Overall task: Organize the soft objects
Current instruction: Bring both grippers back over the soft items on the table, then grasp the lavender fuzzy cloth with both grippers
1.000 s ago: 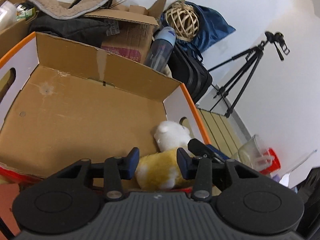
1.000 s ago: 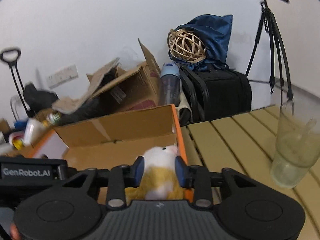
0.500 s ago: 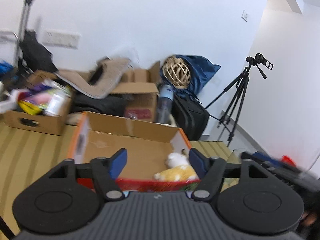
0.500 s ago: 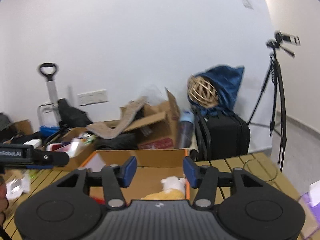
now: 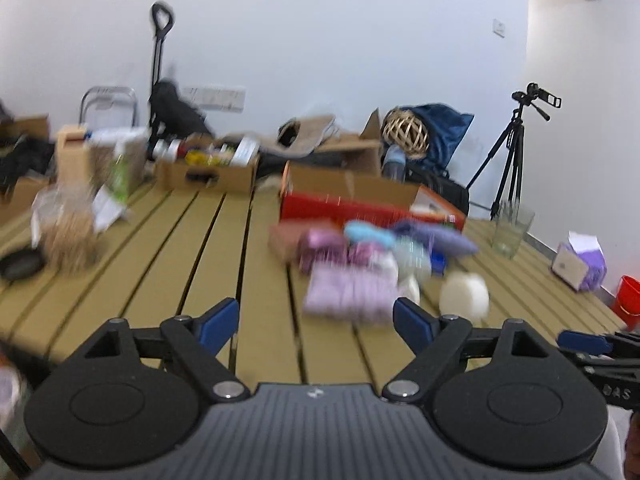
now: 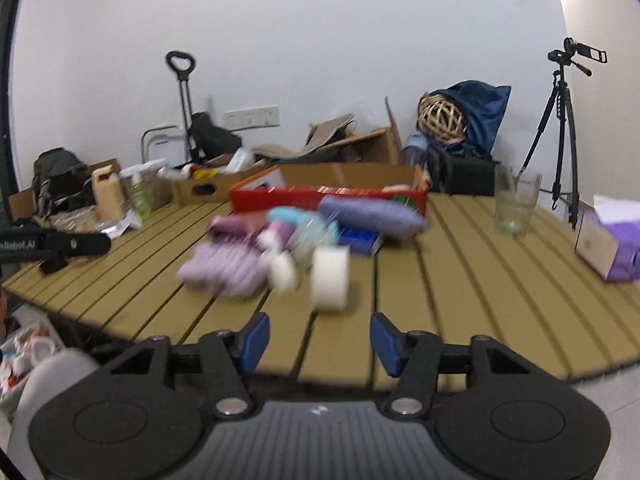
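The left hand-held gripper point(image 5: 316, 322) has its jaws spread wide with nothing between them, having just been opening; a second ago its blue pads flanked a yellow-and-white plush toy inside the box, and now it sits back over the near edge of the slatted counter point(image 5: 208, 248). The right hand-held gripper point(image 6: 319, 338) is partly open and empty too; its jaws have just closed a little after letting go of the same toy, and it has likewise pulled back from the box. Ahead of both lies a blurred heap of soft objects point(image 5: 360, 264) on the counter: a lilac ribbed piece point(image 6: 224, 268) nearest, pink, light blue and pale green ones behind, a purple cushion point(image 6: 372, 214) at the back, and two white rolls point(image 6: 330, 276) at the near right. Behind the heap stands the red-fronted cardboard box point(image 6: 328, 196); from this low angle its inside is hidden, so the plush toy cannot be seen. A clear glass point(image 6: 516, 204) stands well to the right, apparently empty, and a purple tissue box point(image 6: 608, 244) lies near the counter's right edge.
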The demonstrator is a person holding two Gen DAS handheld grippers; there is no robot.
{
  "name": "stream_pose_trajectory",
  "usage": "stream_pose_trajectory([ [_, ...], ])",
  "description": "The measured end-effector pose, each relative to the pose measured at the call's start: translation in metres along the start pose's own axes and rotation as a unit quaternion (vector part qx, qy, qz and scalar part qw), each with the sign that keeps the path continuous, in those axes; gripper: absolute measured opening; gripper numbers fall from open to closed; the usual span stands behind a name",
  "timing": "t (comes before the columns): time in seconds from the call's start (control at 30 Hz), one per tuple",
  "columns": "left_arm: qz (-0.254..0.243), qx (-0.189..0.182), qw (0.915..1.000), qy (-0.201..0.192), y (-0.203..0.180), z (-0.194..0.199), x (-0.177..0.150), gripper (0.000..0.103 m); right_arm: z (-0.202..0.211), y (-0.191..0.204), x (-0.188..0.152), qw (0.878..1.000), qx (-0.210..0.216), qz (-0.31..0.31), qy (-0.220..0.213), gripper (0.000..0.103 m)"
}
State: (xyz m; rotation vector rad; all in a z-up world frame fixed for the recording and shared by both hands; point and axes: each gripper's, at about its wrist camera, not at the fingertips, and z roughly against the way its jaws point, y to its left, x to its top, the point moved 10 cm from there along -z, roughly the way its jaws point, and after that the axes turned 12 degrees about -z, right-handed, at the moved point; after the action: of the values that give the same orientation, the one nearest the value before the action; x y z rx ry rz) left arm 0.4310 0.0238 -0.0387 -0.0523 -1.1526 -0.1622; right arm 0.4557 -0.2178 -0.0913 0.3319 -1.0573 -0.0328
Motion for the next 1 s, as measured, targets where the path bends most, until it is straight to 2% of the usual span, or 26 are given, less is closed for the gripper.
stream_pose_trajectory([
  [0.1, -0.002, -0.006, 0.9999, 0.009, 0.001, 0.011, -0.017, 0.086, 0.008, 0.012, -0.016, 1.000, 0.014, 0.001, 0.006, 0.042],
  [0.23, -0.003, -0.004, 1.0000, -0.001, 0.005, 0.010, -0.014, 0.086, 0.013, 0.029, -0.021, 1.000, 0.030, -0.005, -0.004, 0.033],
  [0.37, 0.001, -0.013, 0.9999, 0.004, 0.005, -0.012, -0.012, 0.085, 0.001, 0.037, -0.015, 0.998, 0.054, -0.021, 0.004, 0.033],
  [0.53, 0.013, -0.032, 0.9992, 0.019, 0.011, -0.069, 0.001, 0.077, -0.044, 0.046, 0.007, 0.994, 0.095, -0.040, 0.033, 0.033],
  [0.73, 0.047, -0.070, 0.9950, 0.054, 0.020, -0.136, 0.008, 0.066, -0.125, 0.047, 0.030, 0.984, 0.128, -0.091, 0.084, 0.035],
  [0.8, 0.072, -0.092, 0.9906, 0.071, 0.022, -0.152, 0.003, 0.061, -0.147, 0.046, 0.030, 0.980, 0.131, -0.112, 0.097, 0.038],
  [0.93, 0.103, -0.131, 0.9816, 0.093, 0.020, -0.167, -0.005, 0.042, -0.172, 0.051, 0.032, 0.977, 0.147, -0.118, 0.101, 0.028],
  [0.97, 0.105, -0.138, 0.9806, 0.091, 0.018, -0.167, -0.004, 0.034, -0.175, 0.054, 0.031, 0.975, 0.152, -0.118, 0.107, 0.028],
  [1.0, 0.105, -0.139, 0.9806, 0.089, 0.018, -0.167, -0.004, 0.032, -0.178, 0.057, 0.030, 0.976, 0.151, -0.112, 0.110, 0.028],
])
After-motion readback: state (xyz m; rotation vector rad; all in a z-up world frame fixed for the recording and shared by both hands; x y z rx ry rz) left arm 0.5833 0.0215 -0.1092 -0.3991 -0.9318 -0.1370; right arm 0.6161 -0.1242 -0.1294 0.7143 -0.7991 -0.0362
